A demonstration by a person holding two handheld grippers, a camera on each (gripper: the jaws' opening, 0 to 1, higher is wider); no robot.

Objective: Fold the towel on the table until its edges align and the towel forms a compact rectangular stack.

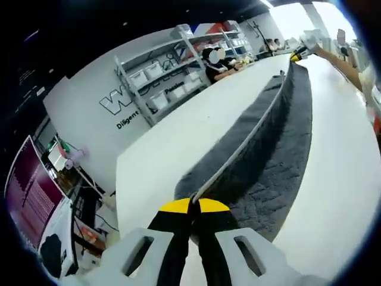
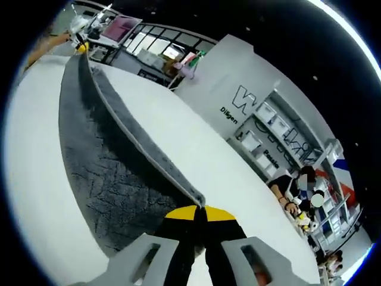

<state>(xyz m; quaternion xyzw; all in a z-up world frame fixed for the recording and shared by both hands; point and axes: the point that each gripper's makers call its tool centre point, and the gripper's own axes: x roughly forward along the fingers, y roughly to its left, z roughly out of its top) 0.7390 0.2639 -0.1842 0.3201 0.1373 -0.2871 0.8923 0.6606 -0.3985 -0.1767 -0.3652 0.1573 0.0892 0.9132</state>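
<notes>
A long white table [image 1: 178, 143] is carrying a dark grey towel [image 1: 280, 155], which is lying along its top with one pale-hemmed edge lifted and stretched taut between two handheld grippers. The left gripper [image 1: 193, 205] is clenching one corner of the hem, its yellow-tipped jaws closed on the cloth, while the right gripper [image 2: 199, 211] is pinching the opposite corner. Storage shelves [image 1: 169, 71] are standing against the wall behind.

A white wall [image 1: 89, 89] carried dark lettering [image 2: 247, 98]. Grey shelving [image 1: 164, 71] held pale bins alongside it. A pink-lit screen [image 1: 30, 190] glowed low down. A bright ceiling strip [image 2: 345, 30] ran overhead.
</notes>
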